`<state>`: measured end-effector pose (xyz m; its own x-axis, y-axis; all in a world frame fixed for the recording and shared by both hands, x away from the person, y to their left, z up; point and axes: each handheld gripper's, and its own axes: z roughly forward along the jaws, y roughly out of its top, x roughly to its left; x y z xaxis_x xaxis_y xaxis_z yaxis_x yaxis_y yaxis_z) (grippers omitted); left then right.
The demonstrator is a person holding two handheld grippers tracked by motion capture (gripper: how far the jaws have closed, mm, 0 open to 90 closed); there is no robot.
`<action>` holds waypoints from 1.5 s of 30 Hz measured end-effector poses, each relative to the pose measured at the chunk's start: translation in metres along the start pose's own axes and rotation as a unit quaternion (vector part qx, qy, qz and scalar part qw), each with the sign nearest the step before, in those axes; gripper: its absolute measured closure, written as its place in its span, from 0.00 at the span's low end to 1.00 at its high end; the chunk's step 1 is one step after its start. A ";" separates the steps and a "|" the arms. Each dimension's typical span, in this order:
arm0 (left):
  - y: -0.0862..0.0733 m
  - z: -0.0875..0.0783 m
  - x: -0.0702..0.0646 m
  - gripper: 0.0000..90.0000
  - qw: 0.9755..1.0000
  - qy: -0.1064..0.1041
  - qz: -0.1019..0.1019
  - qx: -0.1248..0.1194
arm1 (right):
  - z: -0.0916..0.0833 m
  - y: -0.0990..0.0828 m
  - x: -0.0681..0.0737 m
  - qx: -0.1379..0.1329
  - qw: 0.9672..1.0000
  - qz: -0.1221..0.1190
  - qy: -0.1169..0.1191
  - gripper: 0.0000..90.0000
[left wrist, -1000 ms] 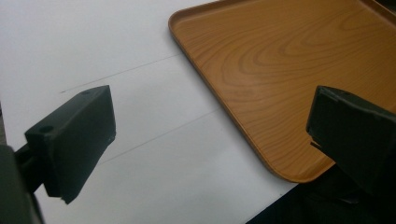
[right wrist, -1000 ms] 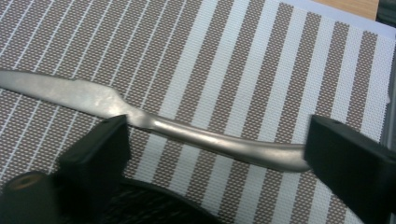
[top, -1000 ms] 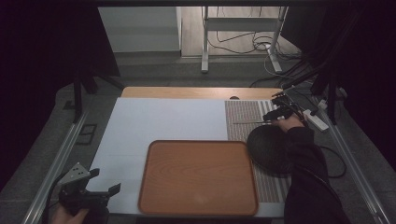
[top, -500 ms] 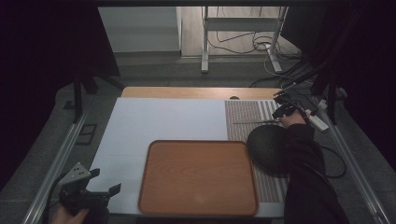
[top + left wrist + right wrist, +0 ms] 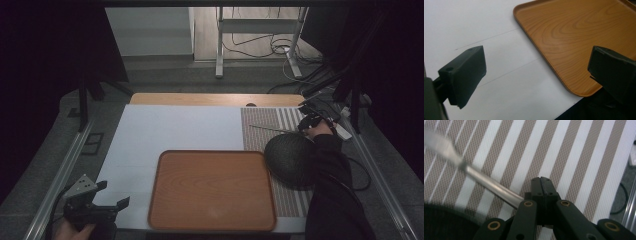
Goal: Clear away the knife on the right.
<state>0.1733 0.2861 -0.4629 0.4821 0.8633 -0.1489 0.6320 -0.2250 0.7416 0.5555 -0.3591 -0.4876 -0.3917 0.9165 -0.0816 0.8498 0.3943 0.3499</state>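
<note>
Metal utensil (image 5: 486,183) clamped in right gripper (image 5: 543,185) (fingers closed), striped placemat (image 5: 574,157) beneath

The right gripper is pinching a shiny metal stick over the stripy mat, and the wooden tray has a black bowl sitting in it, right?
Not quite. The wooden tray has nothing in it; the black bowl sits beside it on the stripy mat, as the high view shows. The rest holds: the right gripper is shut on the metal stick over the stripes.
</note>
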 end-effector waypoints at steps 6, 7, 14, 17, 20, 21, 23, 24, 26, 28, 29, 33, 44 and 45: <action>0.000 0.000 0.000 0.03 1.000 0.000 0.000 0.002 | -0.007 -0.011 -0.003 0.052 0.998 -0.020 0.026 1.00; 0.000 0.000 -0.001 0.03 1.000 0.001 0.000 0.003 | -0.008 -0.013 -0.004 0.056 0.998 -0.024 0.030 1.00; 0.001 0.001 -0.001 0.03 1.000 0.001 0.001 0.003 | -0.018 -0.007 -0.006 0.013 0.999 0.007 0.039 0.83; 0.001 0.001 0.000 0.04 1.000 0.000 -0.001 0.003 | -0.021 -0.001 -0.002 -0.004 0.999 0.012 0.044 0.66; 0.000 0.000 0.000 0.04 1.000 -0.001 -0.001 0.002 | -0.018 0.008 0.015 -0.015 0.999 -0.010 0.050 0.39; 0.000 0.000 0.000 0.04 1.000 -0.001 -0.001 0.002 | -0.018 0.008 0.015 -0.015 0.999 -0.010 0.050 0.39; 0.000 0.000 0.000 0.04 1.000 -0.001 0.000 0.002 | -0.012 0.014 0.027 -0.018 0.999 -0.011 0.044 0.18; 0.000 0.000 0.000 0.04 1.000 -0.002 0.000 0.002 | -0.010 0.016 0.030 -0.017 0.999 -0.007 0.042 0.11; 0.000 0.000 0.000 0.04 1.000 -0.002 0.000 0.001 | -0.008 0.017 0.033 -0.013 0.999 -0.008 0.042 0.06; 0.000 0.000 0.000 0.04 1.000 -0.003 -0.001 0.001 | -0.002 0.019 0.037 -0.001 0.999 -0.020 0.037 0.00; 0.000 0.000 0.001 0.04 1.000 -0.003 -0.002 0.000 | 0.001 0.019 0.039 0.004 0.999 -0.022 0.035 0.00; 0.000 0.000 0.001 0.04 1.000 -0.004 -0.003 -0.001 | 0.011 0.019 0.041 0.022 0.999 -0.020 0.024 0.01; -0.001 0.000 0.001 0.04 1.000 -0.005 -0.003 -0.002 | 0.004 0.016 0.031 0.035 0.995 -0.079 0.040 0.69; -0.001 0.000 0.001 0.04 1.000 -0.004 -0.002 -0.002 | 0.003 0.016 0.030 0.037 0.995 -0.085 0.046 0.78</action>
<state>0.1729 0.2870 -0.4632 0.4845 0.8604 -0.1582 0.6320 -0.2192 0.7433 0.5586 -0.3250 -0.4875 -0.5607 0.8267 -0.0462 0.7901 0.5509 0.2688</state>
